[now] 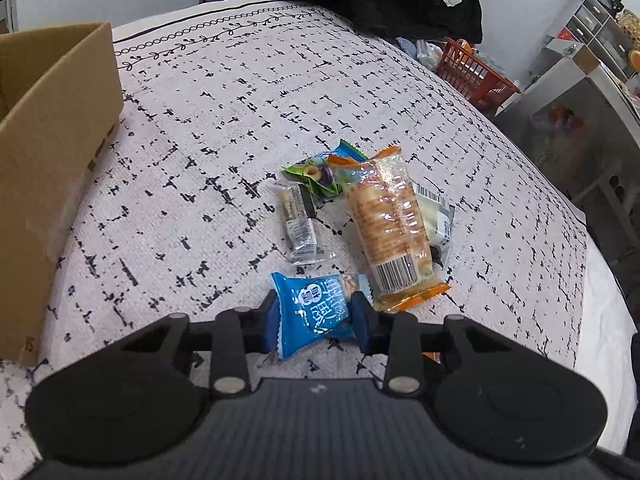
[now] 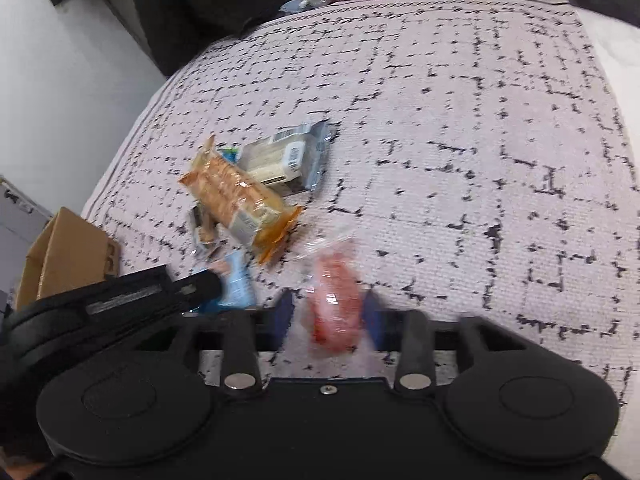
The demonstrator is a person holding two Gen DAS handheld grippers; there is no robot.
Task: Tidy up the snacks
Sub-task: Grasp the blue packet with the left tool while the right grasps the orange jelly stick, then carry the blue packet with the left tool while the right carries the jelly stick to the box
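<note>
- Blue foil snack packet [image 1: 316, 312]: left gripper [image 1: 316, 322] is clamping it on the patterned tablecloth [image 1: 224, 152], likely for the open cardboard box [image 1: 52, 128].
- Red clear-wrapped snack [image 2: 334, 300]: right gripper [image 2: 330, 316] is gripping it beside the remaining packets.

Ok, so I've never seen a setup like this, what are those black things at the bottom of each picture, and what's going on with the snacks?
The black shapes are two hand-held grippers, each carrying a camera that looks forward along its two fingers. One picture comes from the left gripper, the other from the right gripper.

On the patterned tablecloth lies a small pile of snacks: an orange cracker pack, a green packet and a clear wrapped bar. A cardboard box stands to the left.

The left gripper's fingers are pressed on a blue packet. The right one is shut on a reddish snack in clear wrap, which is blurred.
</note>
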